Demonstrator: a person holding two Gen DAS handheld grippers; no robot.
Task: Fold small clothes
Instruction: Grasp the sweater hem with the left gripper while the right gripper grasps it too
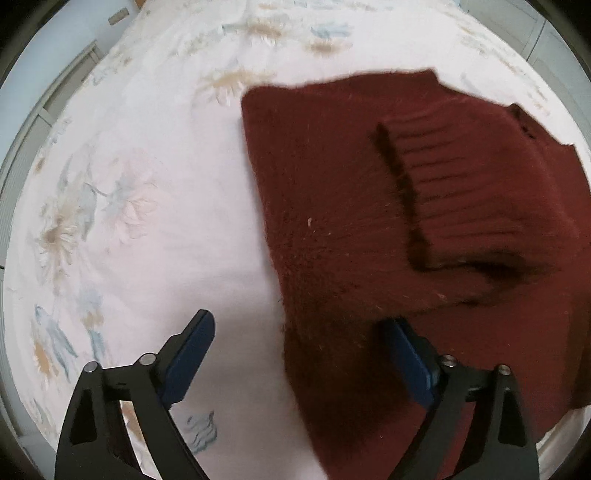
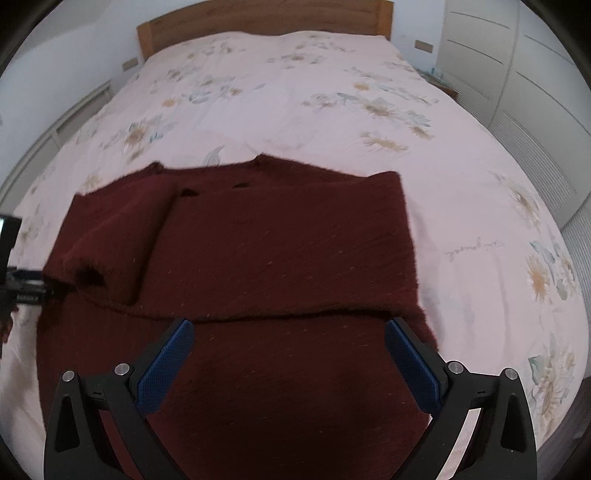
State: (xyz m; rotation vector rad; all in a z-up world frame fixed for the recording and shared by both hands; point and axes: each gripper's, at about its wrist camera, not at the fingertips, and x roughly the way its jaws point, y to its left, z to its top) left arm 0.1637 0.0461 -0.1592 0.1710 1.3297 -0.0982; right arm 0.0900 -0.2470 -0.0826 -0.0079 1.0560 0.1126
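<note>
Left wrist view: the dark red sweater (image 1: 332,206) lies flat on the floral bed (image 1: 147,184), a ribbed sleeve (image 1: 461,199) folded across its body, probably to narrow it for folding. The left gripper (image 1: 299,328) hovers at the sweater's near-left edge, jaws wide apart, holding nothing

Right wrist view: the sweater (image 2: 277,251) spreads toward the wooden headboard (image 2: 258,22). The right gripper (image 2: 288,328) hangs over the sweater's near part, jaws wide and empty, seemingly ready for the fold
</note>
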